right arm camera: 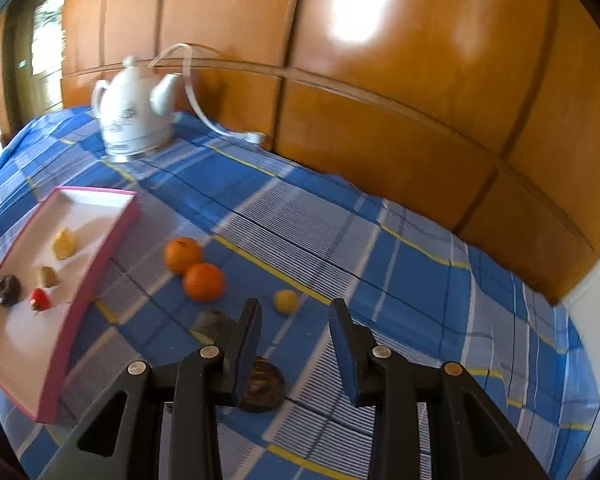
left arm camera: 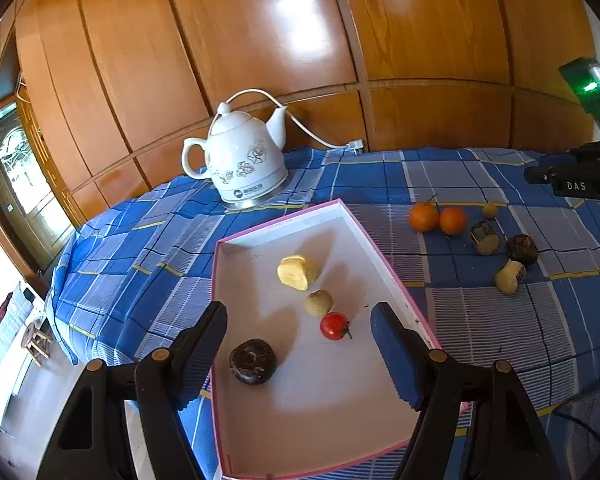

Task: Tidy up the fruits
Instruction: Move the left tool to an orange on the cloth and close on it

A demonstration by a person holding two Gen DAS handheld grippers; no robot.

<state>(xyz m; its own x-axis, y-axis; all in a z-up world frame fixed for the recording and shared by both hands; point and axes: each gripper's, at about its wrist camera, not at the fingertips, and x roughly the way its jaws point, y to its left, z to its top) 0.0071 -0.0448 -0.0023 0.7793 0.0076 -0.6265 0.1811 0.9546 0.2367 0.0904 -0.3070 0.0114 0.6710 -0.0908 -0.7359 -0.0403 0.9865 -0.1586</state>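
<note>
A white tray with a pink rim [left arm camera: 324,404] lies on the blue checked cloth. In it are a yellow fruit piece [left arm camera: 297,272], a small tan fruit [left arm camera: 319,303], a red tomato [left arm camera: 334,326] and a dark round fruit [left arm camera: 253,361]. My left gripper [left arm camera: 298,312] hovers open over the tray's near end, holding nothing. To the right on the cloth lie two oranges [right arm camera: 183,255] [right arm camera: 204,281], a small yellow fruit [right arm camera: 286,301] and a dark round fruit [right arm camera: 262,388]. My right gripper [right arm camera: 296,306] stands open and empty just short of the yellow fruit.
A white kettle [left arm camera: 244,160] with its cord stands at the back of the table against the wooden panelling. Brown and pale fruit pieces [left arm camera: 485,238] [left arm camera: 510,276] lie right of the oranges. The table's left edge drops to the floor.
</note>
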